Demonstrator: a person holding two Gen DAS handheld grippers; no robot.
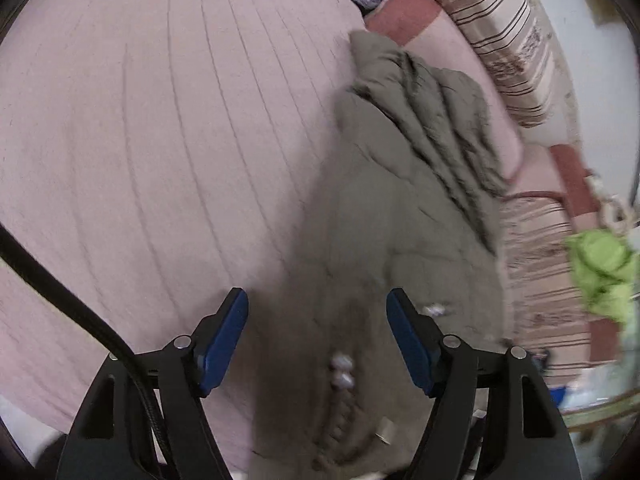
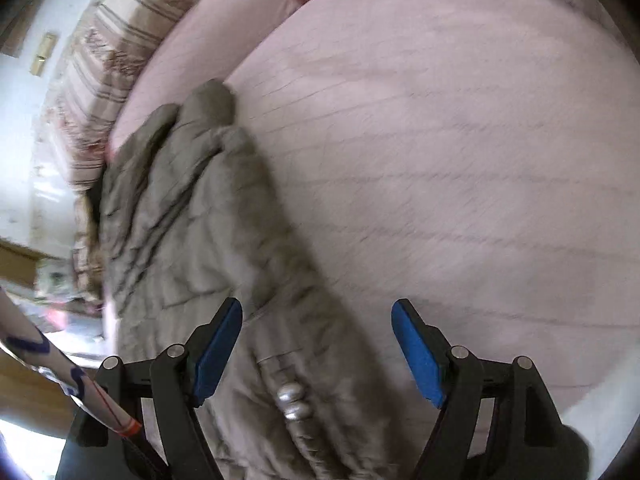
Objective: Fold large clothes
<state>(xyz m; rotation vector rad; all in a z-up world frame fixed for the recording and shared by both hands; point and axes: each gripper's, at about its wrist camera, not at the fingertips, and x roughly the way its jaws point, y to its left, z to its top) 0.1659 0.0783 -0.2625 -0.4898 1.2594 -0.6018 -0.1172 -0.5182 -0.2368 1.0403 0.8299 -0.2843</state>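
Now both claws gape: left claw (image 1: 317, 344), right claw (image 2: 317, 350), above olive jacket (image 1: 400, 208).

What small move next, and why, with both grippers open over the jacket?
Probably lower the left gripper and right gripper onto the near edge of the olive quilted jacket and close. Both are open and hold nothing, and the jacket lies crumpled on the pink bedspread, not yet folded.

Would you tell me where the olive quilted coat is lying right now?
The olive quilted coat lies along the edge of the pink bedspread, beside the striped cushions; in both wrist views it runs under the open left gripper and right gripper.
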